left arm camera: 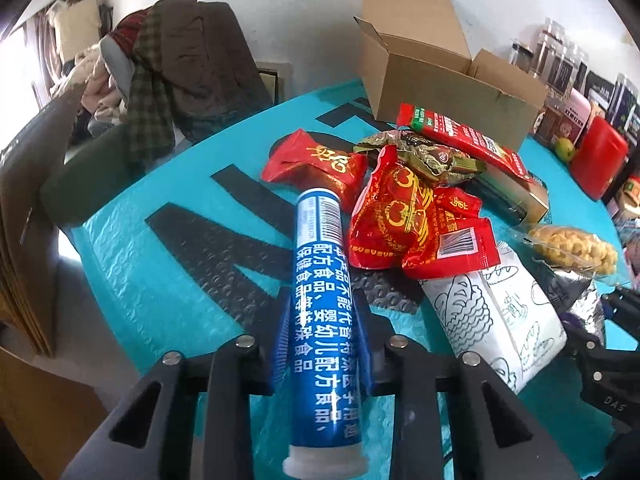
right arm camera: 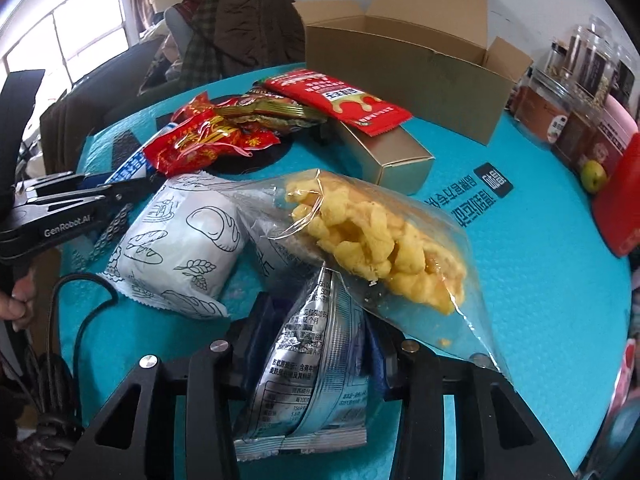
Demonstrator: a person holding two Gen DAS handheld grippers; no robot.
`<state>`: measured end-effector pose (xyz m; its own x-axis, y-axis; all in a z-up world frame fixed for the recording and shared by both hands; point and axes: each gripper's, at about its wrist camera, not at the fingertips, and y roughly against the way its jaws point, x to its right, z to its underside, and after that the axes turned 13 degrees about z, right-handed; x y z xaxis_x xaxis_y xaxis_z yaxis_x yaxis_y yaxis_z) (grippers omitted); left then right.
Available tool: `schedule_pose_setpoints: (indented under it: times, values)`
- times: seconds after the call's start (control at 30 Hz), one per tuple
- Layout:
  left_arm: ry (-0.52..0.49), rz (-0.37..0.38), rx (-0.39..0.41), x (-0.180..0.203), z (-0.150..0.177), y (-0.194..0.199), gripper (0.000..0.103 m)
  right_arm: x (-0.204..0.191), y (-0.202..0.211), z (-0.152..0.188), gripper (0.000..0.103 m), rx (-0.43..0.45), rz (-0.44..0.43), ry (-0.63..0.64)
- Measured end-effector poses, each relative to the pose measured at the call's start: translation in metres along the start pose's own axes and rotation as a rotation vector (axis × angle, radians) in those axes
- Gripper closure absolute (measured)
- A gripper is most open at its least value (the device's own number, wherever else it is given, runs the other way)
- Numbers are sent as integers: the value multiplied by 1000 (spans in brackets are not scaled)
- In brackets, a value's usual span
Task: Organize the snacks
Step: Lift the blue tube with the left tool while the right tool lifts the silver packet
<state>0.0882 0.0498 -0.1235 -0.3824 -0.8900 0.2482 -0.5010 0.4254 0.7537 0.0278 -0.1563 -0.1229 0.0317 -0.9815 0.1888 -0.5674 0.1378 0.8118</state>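
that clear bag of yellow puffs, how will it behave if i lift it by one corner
The clear bag of yellow puffs will probably sag, since its thin film is already creased and draped over the silver packet. It looks light for its bulk, being mostly airy puffs. The puffs may well crush if squeezed, and they would likely slide toward the low end.

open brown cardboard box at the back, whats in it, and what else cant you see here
- Open brown cardboard box: interior hidden by its front wall in both wrist views.
- Crinkled silver foil packet: upper part covered by the clear bag of yellow puffs, right wrist view.
- Blue cylindrical tube: far cap too foreshortened to tell, left wrist view.
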Motion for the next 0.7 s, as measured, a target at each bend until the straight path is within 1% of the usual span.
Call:
schedule_pose_setpoints:
  times: [0.17,0.33,0.43,0.53,0.7]
  values:
    - [13,26,12,1,6,14,75,0,9,5,63,12,-60,-39]
    - [20,62,27,8,11,28,75,0,22,12,63,31,-73,-82]
    - [22,96,35,14,13,37,75,0,31,17,63,38,-91,-96]
    - [7,115,45,22,15,47,75,-1,41,21,63,48,-115,-108]
    - [-13,149,56,35,15,59,75,-3,56,25,63,72,-129,-119]
